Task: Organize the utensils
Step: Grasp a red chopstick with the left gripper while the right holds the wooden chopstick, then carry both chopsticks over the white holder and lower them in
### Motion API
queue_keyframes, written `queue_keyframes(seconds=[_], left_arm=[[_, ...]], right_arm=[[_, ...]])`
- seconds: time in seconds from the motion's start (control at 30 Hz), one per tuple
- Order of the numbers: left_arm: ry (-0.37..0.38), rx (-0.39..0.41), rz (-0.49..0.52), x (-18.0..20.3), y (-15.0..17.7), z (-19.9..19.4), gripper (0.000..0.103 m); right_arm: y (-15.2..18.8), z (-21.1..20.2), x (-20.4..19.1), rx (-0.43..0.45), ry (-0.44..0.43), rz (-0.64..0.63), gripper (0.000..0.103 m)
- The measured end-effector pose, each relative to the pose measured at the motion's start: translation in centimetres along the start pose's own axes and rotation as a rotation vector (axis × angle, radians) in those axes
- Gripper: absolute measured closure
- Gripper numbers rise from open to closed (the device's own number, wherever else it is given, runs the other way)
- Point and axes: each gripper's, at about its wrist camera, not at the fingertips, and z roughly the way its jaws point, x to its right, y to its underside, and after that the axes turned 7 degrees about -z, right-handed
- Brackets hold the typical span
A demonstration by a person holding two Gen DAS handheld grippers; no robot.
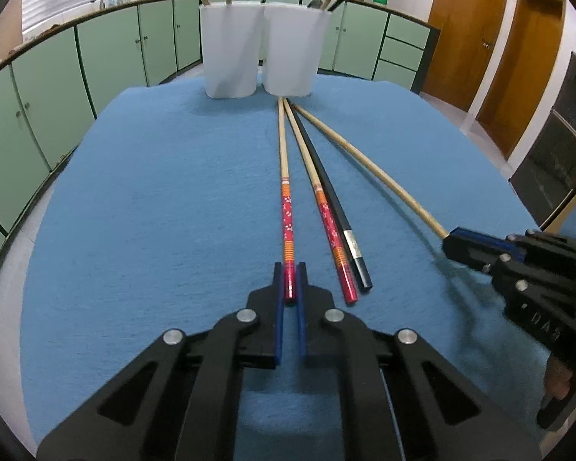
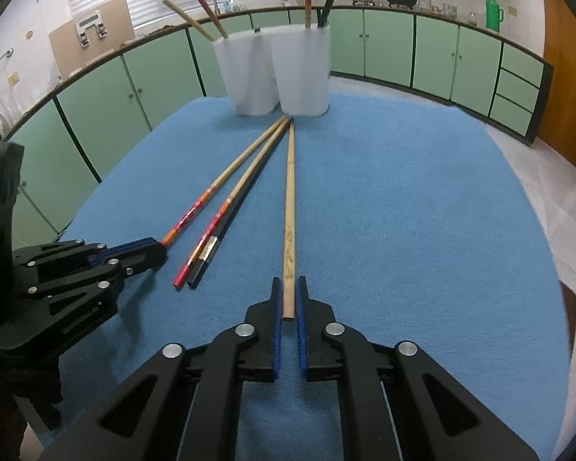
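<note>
The left hand-held gripper (image 1: 290, 282) is clamped on the near end of a red-patterned chopstick (image 1: 287, 207) that lies flat on the blue tabletop (image 1: 153, 192), and the right hand-held gripper (image 2: 288, 296) is clamped on the near end of a plain wooden chopstick (image 2: 289, 207). Between these two lie a second red-patterned chopstick (image 1: 322, 207) and a black chopstick (image 1: 336, 211), touching each other along their length. All four fan out from far tips that meet just in front of the right white cup (image 1: 295, 50); the left white cup (image 1: 230, 50) stands touching it, and each cup already holds a few sticks upright.

The step in hand looks like lifting both gripped sticks toward the cups. Each grip sits at the very end of a long thin stick, so the far tip is likely to droop or swing; a slow lift with the wrist tipping the stick upright before it travels would keep it steady. The left stick lies near the loose red one, so it should rise straight up rather than drag sideways. The cups look light and crowded, so each tip should enter from above, clear of the sticks already inside, and be let go only once it is well down in the cup
</note>
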Motion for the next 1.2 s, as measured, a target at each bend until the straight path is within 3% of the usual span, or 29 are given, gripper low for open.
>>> queue_keyframes(seconds=[0.23, 0.57, 0.7, 0.9, 1.2], left_arm=[[0.022, 0.112, 0.019, -0.5, -2.5, -5.8, 0.098], [0.042, 0.276, 0.118, 0.7, -8.8, -14.2, 0.098], [0.053, 0.281, 0.134, 0.8, -9.1, -14.7, 0.098], [0.069, 0.204, 0.123, 0.4, -7.7, -13.2, 0.098], [0.059, 0.264, 0.163, 0.4, -9.5, -14.8, 0.099]], right_arm=[[-2.8, -4.6, 0.8, 0.086, 0.023, -0.05, 0.096], [-10.3, -12.0, 2.0, 0.256, 0.007, -0.113, 0.096], [-11.5, -12.7, 1.8, 0.281, -0.011, -0.114, 0.096], [-10.8, -12.6, 1.8, 0.286, -0.012, -0.089, 0.096], [-12.8, -13.4, 2.1, 0.311, -0.044, -0.098, 0.096]])
